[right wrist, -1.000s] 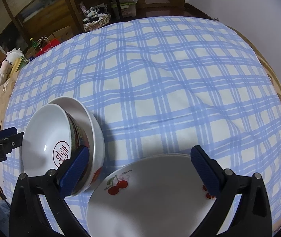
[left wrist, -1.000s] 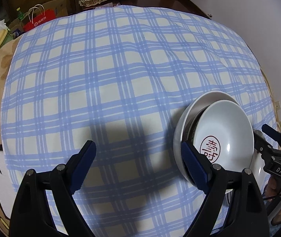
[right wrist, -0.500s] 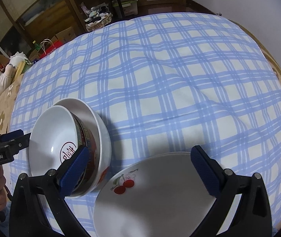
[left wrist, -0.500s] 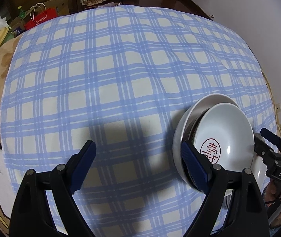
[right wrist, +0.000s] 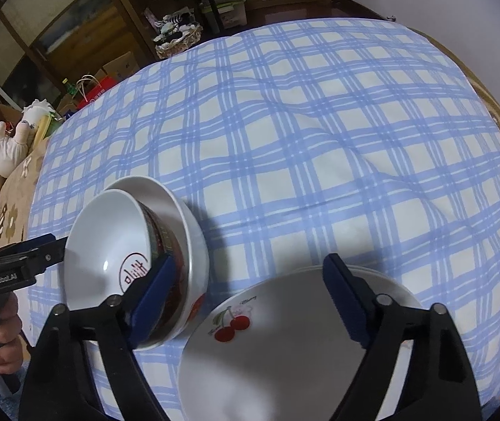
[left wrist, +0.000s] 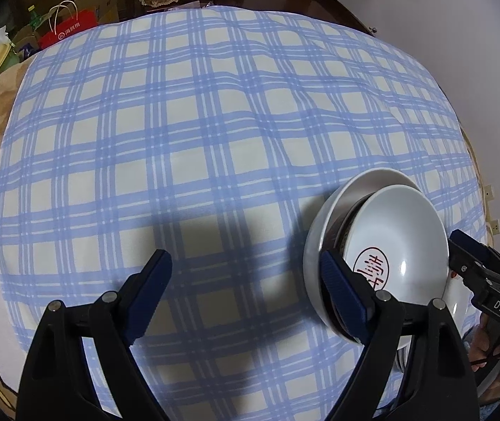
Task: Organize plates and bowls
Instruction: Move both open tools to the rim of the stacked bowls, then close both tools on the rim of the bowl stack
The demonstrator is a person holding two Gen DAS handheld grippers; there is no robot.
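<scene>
A white bowl with a red stamp inside (left wrist: 395,238) (right wrist: 109,242) sits tilted in a larger white bowl (left wrist: 362,189) (right wrist: 179,217) on the blue checked cloth. A white plate with red cherries (right wrist: 285,343) lies right of the bowls at the near edge. My left gripper (left wrist: 246,298) is open and empty, its right finger beside the bowls. My right gripper (right wrist: 246,298) is open and empty above the plate, its left finger against the bowls. Each gripper shows in the other view: the right one (left wrist: 478,263) and the left one (right wrist: 21,256).
The cloth (left wrist: 197,122) covers a round table with a wooden rim (right wrist: 495,112). A white wall stands at the right. Shelves, a red bag (left wrist: 71,28), boxes and a soft toy (right wrist: 7,144) lie beyond the far and left edges.
Both views have drawn back slightly toward the near edge. The stacked bowls and plate look a little lower and closer in frame. Both grippers stay open.
</scene>
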